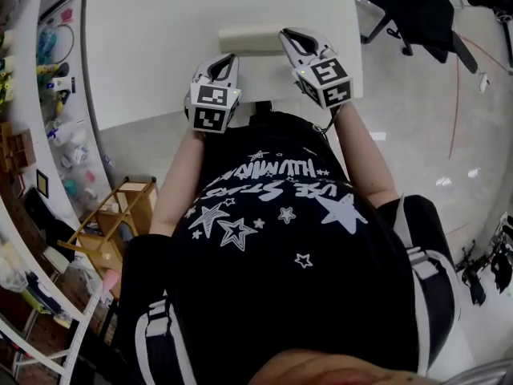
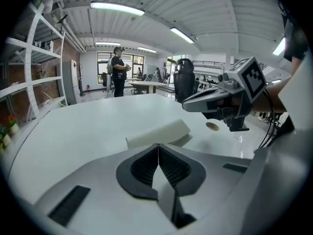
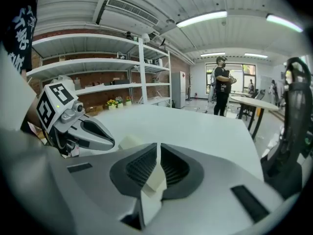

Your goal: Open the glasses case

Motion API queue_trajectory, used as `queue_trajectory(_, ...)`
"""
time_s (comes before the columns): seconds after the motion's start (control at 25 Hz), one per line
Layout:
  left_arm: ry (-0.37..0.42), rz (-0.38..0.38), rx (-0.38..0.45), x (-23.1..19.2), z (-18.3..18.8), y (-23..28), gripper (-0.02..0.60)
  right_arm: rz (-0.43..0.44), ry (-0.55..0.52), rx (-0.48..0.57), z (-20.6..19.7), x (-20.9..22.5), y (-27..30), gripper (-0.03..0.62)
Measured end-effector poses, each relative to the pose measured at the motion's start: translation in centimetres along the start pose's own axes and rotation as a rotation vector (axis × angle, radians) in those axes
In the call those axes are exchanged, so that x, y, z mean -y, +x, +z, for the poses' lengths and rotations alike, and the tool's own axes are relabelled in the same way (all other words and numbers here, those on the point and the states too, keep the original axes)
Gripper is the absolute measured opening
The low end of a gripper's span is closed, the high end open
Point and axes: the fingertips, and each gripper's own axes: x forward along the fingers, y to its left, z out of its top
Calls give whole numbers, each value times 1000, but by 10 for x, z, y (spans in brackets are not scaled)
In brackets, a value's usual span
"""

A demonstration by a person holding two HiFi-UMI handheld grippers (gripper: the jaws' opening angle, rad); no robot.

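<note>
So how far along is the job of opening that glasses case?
Nothing looks done yet: the cream glasses case lies closed on the white table. In hand: the left gripper and right gripper are near it, both shut, neither gripping it. Left: take hold and lift the lid.

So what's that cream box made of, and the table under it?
The glasses case looks like matte cream plastic or leatherette: even colour, dull surface, crisp edges. Which of the two can't be told. The table looks like smooth white laminate or painted board: seamless, uniform, with only a faint sheen.
</note>
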Motion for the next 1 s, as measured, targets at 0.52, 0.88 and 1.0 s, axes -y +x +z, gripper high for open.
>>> queue_trajectory(0.52,-18,107,-103,-10,-17,26,14,233,-402,-142,-27,-18,27,258)
queue_trajectory(0.88,-38,128,-111,-11,-20,31,14,268,-610,-191,-43,-23,42,304)
queue_trajectory(1.0,-43,132,-116,-11,-22,31,14,246,-655,-214,-47,-20,48,304)
